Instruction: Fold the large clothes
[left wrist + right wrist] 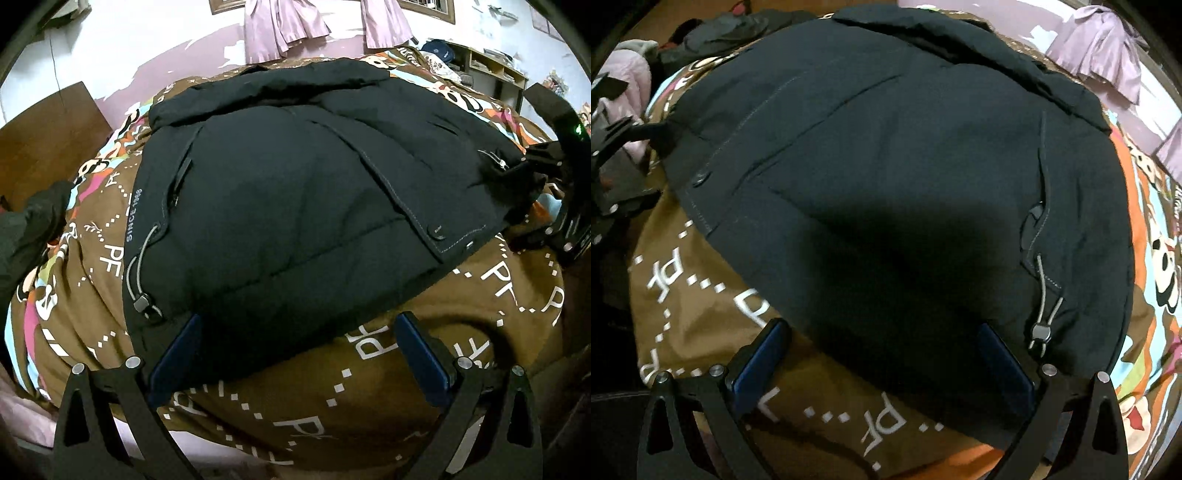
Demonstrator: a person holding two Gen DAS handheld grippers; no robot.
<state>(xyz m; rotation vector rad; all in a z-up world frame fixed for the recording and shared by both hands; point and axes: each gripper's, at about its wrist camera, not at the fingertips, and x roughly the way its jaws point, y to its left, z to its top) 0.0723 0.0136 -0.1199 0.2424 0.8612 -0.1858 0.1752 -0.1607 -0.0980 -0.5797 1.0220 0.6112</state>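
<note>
A large black padded jacket (288, 192) lies spread on a brown patterned quilt (280, 417), with a drawcord and toggle (142, 301) at its near left hem. My left gripper (299, 325) is open, its blue pads (177, 358) at the jacket's near edge, holding nothing. In the right wrist view the same jacket (886, 177) fills the frame, with its toggle (1039, 332) at the right. My right gripper (882, 332) is open at the jacket's near hem, empty. The other gripper shows at each view's far side (569, 177).
A dark garment (33, 229) lies at the left by a wooden headboard (48, 125). Lilac curtains (284, 26) hang on the back wall. A shelf with clutter (491, 66) stands at the back right. Pink and dark clothes (628, 81) lie beyond the jacket.
</note>
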